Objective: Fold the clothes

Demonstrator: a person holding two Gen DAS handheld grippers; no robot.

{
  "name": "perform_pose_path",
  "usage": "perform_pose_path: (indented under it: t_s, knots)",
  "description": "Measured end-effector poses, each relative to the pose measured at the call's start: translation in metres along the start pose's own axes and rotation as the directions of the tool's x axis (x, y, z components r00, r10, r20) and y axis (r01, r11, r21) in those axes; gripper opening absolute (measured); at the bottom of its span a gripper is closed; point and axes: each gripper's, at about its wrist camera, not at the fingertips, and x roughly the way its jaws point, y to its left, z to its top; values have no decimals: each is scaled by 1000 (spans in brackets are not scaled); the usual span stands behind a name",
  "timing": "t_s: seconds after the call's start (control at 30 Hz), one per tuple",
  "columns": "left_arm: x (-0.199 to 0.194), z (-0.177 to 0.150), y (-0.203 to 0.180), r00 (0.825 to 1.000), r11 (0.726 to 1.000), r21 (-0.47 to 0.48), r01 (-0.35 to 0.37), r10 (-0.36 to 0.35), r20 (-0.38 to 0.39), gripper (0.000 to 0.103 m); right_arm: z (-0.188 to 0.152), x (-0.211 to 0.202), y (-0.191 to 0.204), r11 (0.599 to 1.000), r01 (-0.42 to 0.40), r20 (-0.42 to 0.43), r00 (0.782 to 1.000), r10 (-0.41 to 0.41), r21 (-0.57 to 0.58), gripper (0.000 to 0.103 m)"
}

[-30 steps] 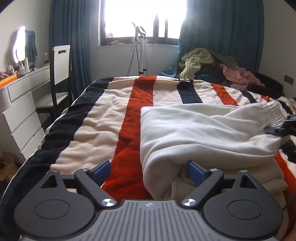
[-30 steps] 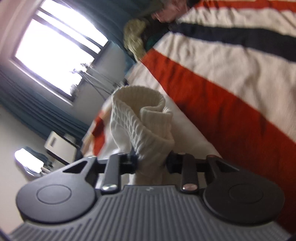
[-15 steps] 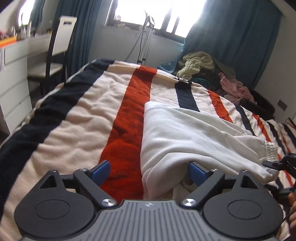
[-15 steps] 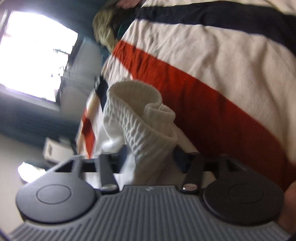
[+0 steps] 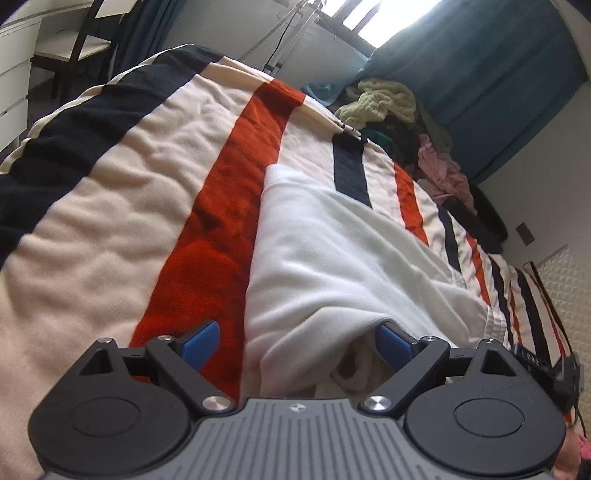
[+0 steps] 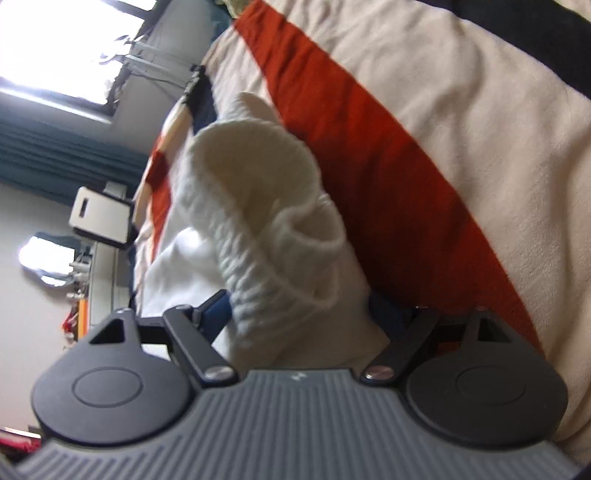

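A white garment (image 5: 332, 266) lies folded over on the striped blanket (image 5: 110, 206) of the bed. My left gripper (image 5: 297, 339) is open, its blue pads either side of the garment's near folded edge, low over the bed. In the right wrist view the garment's ribbed cuff (image 6: 266, 229) bunches up between the fingers of my right gripper (image 6: 306, 314), whose jaws stand wide apart around it. The right gripper's body also shows at the lower right of the left wrist view (image 5: 554, 369).
A pile of clothes (image 5: 391, 107) lies at the bed's far end by the teal curtain (image 5: 480, 74). A chair (image 5: 85, 33) and white drawers (image 5: 14, 74) stand to the left of the bed. A window is behind.
The right gripper's jaws have opened from a pinch on the ribbed cuff to wide apart. The left gripper has tilted and dropped closer to the garment's fold, staying open.
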Motion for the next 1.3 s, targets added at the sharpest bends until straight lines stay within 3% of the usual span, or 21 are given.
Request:
perform_pose_path:
  t_s: [0.1, 0.27, 0.37, 0.43, 0.53, 0.6, 0.7, 0.8, 0.93, 1.07, 1.2, 1.3]
  knots:
    - [-6, -7, 1, 1000, 1000, -11, 20, -20, 16, 97, -1, 4, 1, 1000, 12, -1, 1000, -12, -15, 83]
    - [-17, -2, 11, 985, 990, -106, 88, -71, 159, 100, -5, 17, 9, 996, 42, -16, 999, -44, -84, 85]
    - [10, 11, 18, 988, 971, -190, 142, -128, 87, 97, -5, 21, 4, 998, 21, -27, 999, -23, -53, 86]
    - [31, 18, 21, 986, 960, -225, 166, -164, 30, 97, -3, 19, 1, 999, -40, -14, 999, 40, -11, 86]
    - [52, 19, 11, 995, 987, -138, 88, -92, -25, 97, -1, 12, 0, 980, -198, 10, 980, 197, 23, 86]
    - [63, 16, 6, 997, 994, -91, 57, -61, -46, 99, -2, 8, 4, 969, -249, 18, 968, 249, -5, 86]
    - [71, 13, 5, 998, 997, -65, 46, -49, -51, 99, -5, 10, 12, 978, -198, 9, 980, 199, -68, 80]
    - [72, 10, 4, 998, 997, -72, 36, -39, -44, 93, -8, 16, 11, 991, -111, 1, 994, 112, -77, 62]
    - [59, 11, -7, 1000, 998, -53, 26, -26, -14, 72, -18, 9, 19, 991, -47, 48, 997, 53, -127, 45]
    - [45, 12, -18, 1000, 999, -35, 15, -14, 16, 47, -30, -8, 37, 980, -19, 124, 991, 44, -198, 35]
    - [26, 22, -43, 999, 998, -42, 51, -50, 18, 39, -33, -41, 53, 971, -69, 191, 975, 114, -229, 31]
    - [18, 30, -79, 996, 995, -40, 88, -88, -3, 36, -19, -77, 55, 965, -47, 246, 963, 112, -258, 30]
